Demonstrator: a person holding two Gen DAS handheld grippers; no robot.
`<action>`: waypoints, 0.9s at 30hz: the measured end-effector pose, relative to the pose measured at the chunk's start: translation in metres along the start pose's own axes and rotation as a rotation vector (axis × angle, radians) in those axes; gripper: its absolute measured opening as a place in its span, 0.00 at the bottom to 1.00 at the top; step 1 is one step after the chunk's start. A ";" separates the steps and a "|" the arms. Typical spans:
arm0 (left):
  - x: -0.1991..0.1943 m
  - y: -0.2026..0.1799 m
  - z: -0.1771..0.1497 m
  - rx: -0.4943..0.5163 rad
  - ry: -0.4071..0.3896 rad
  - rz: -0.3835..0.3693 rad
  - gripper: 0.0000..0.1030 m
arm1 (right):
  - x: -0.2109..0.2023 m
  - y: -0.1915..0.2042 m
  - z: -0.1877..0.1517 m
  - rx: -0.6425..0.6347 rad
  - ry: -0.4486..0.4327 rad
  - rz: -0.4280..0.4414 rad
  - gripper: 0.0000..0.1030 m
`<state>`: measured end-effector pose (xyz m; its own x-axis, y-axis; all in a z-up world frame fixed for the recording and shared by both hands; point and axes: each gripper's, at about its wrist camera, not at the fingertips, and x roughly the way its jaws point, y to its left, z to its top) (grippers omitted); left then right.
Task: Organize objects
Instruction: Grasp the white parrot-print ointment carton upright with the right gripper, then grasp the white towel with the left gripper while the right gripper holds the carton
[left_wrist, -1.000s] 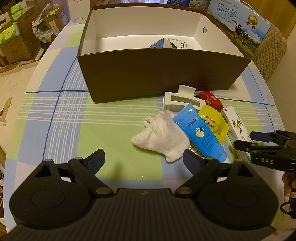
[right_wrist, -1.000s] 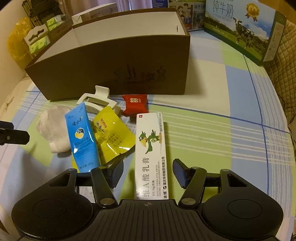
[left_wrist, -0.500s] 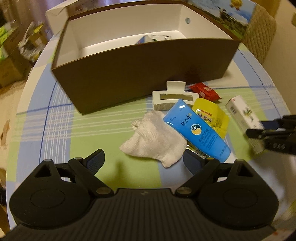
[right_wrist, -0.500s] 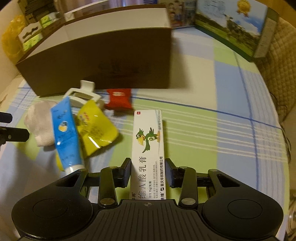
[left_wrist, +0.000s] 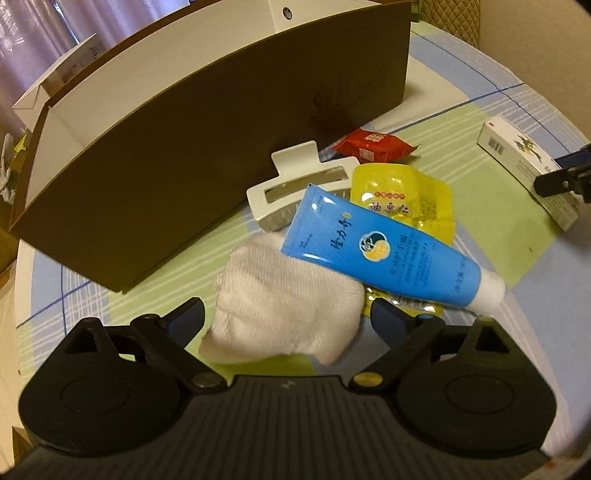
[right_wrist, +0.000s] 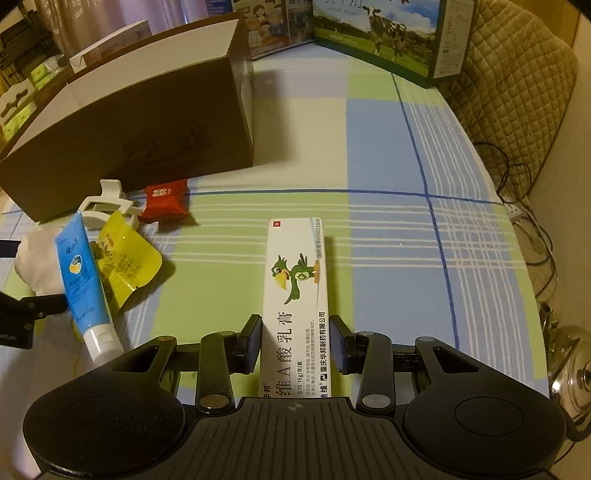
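A white cloth bundle (left_wrist: 280, 295) lies between the fingers of my left gripper (left_wrist: 288, 317), whose jaws are opening and do not press on it. A blue tube (left_wrist: 369, 254) rests across the cloth and a yellow pouch (left_wrist: 402, 199). Behind them are a white hair clip (left_wrist: 291, 184) and a red packet (left_wrist: 373, 146), in front of the open brown box (left_wrist: 184, 147). My right gripper (right_wrist: 295, 343) is shut on the near end of a white ointment carton (right_wrist: 297, 280) with a green parrot on it, which lies on the tablecloth.
The checked tablecloth (right_wrist: 406, 258) stretches bare to the right of the carton. A milk carton box (right_wrist: 380, 33) stands at the back. A quilted chair (right_wrist: 517, 74) and cables (right_wrist: 524, 221) lie beyond the table's right edge.
My left gripper dropped and rolled toward the cloth, which now sits between its fingers. My right gripper's fingers closed onto the ointment carton, and it shifted right.
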<state>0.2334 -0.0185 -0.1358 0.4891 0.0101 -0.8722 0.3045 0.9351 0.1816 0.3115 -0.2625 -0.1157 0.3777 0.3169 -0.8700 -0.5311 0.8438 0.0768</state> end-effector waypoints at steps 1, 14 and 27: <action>0.002 0.001 0.001 0.002 -0.006 -0.002 0.89 | 0.000 0.000 0.000 0.006 0.004 -0.001 0.35; -0.018 0.021 -0.012 -0.051 -0.081 -0.019 0.38 | 0.003 0.000 0.001 0.013 0.016 -0.002 0.35; -0.041 0.049 -0.041 -0.262 0.017 -0.081 0.53 | 0.006 0.000 0.003 -0.013 0.031 0.000 0.35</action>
<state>0.1954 0.0413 -0.1099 0.4572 -0.0649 -0.8870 0.1196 0.9928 -0.0110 0.3156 -0.2592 -0.1194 0.3544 0.3030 -0.8847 -0.5412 0.8380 0.0702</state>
